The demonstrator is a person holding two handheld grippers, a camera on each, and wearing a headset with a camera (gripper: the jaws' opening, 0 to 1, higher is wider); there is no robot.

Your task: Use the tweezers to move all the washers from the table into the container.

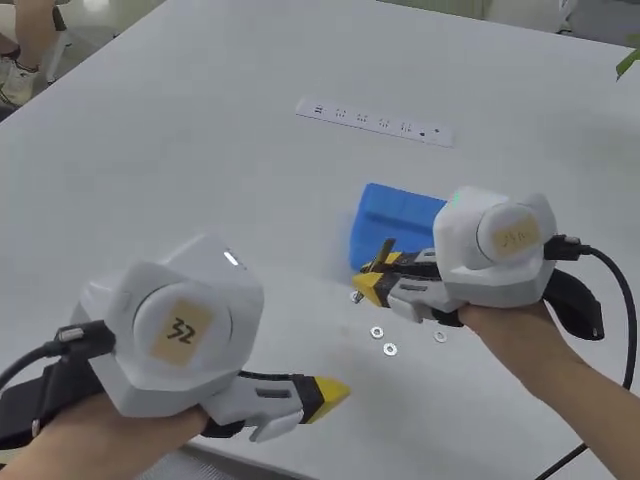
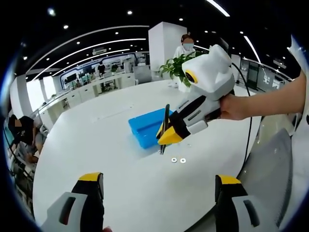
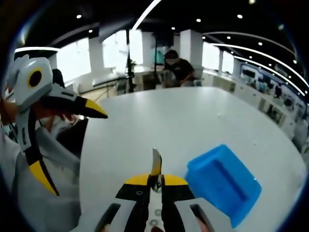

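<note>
Three small metal washers (image 1: 376, 332) lie on the white table (image 1: 200, 150) in front of the blue container (image 1: 395, 225), with one more washer (image 1: 356, 297) near its corner. My right gripper (image 1: 368, 285) is shut on the dark tweezers (image 3: 155, 164), whose tip hangs just above the table beside the container (image 3: 222, 181). The left gripper view shows the tweezers (image 2: 164, 128) pointing down near two washers (image 2: 174, 159). My left gripper (image 2: 159, 179) is open and empty, its jaws wide apart, at the table's near edge (image 1: 335, 392).
A white power strip (image 1: 375, 122) lies farther back on the table. The table's front edge runs close below both grippers. A cable (image 1: 615, 300) trails from the right gripper. People and desks stand far off in the room.
</note>
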